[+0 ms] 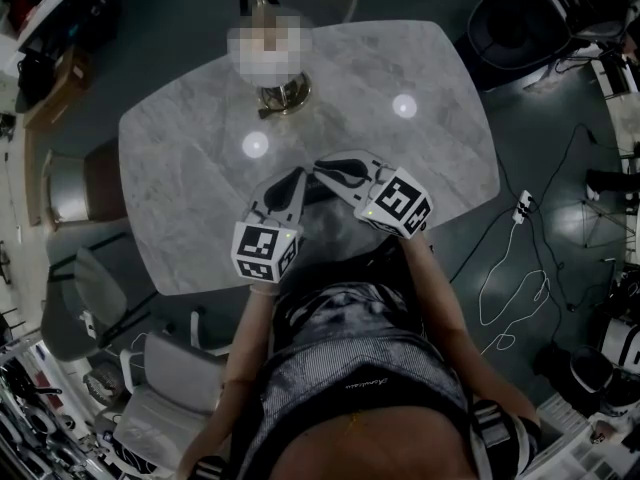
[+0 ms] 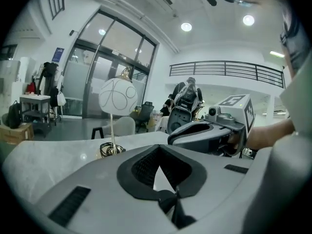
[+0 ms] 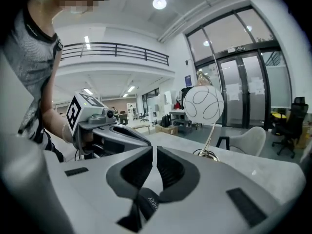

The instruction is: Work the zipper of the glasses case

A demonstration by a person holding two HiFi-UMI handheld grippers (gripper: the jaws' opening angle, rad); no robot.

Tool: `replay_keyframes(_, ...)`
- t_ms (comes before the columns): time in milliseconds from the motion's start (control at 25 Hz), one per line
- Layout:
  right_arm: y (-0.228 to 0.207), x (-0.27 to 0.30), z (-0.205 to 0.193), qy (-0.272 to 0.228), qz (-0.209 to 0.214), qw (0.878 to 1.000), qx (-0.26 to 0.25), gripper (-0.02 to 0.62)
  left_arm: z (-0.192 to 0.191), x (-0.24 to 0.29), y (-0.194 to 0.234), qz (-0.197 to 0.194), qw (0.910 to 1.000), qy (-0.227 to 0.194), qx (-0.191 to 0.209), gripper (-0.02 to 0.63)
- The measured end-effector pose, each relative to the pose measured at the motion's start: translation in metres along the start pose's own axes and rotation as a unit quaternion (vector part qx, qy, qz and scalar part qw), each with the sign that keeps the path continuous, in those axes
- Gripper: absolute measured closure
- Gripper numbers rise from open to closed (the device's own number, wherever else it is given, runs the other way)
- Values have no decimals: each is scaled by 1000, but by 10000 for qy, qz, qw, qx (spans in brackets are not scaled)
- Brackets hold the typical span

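The dark glasses case (image 1: 321,194) is held above the marble surface (image 1: 190,168) at frame centre; the left claw (image 2: 165,179) is clamped on its dark tab (image 2: 171,204), the right claw (image 3: 152,172) narrowly pinched on a printed strap (image 3: 147,204).

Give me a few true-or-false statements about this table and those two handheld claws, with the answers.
A lamp with a round white globe stands on the table. True.
The table top is dark wood. False: it is pale and marble-like.
The left gripper and the right gripper stand wide open. False: both are closed, the left on a dark tab, the right on a lettered dark strap.
Each gripper carries a cube with square markers. True.
The grippers are beyond the lamp. False: they are at the table's near edge, by the person.
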State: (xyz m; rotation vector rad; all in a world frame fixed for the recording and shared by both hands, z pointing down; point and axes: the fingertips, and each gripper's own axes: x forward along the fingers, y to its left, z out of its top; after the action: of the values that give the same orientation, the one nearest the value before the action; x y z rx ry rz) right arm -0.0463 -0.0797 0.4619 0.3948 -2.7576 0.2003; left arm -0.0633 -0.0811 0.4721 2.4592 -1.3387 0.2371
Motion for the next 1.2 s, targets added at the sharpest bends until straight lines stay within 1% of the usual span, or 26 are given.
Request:
replay_keyframes(280, 4, -13, 28, -663, 95, 9978, 30, 517, 25, -5, -5, -13, 9992, -391, -4, 600)
replay_keyframes(400, 4, -19, 38, -855, 73, 9962, 117, 518, 36, -6, -13, -107, 9987, -489, 73, 600)
replay_keyframes(480, 5, -22, 45, -953, 42, 9954, 132, 518, 42, -8, -16, -94, 9984, -540, 100, 600)
replay_keyframes(760, 4, -29, 53, -1020, -61, 9947, 108, 518, 54, -10, -18, -16, 9981, -615, 75, 600)
replay_keyframes(920, 4, -30, 53, -1000, -60, 9949, 112, 523, 54, -9, -20, 3, 9981, -598, 118, 600)
replay_keyframes(1200, 4, -30, 52, -956, -36, 9954, 100, 526, 55, -10, -20, -26, 9981, -619, 40, 600)
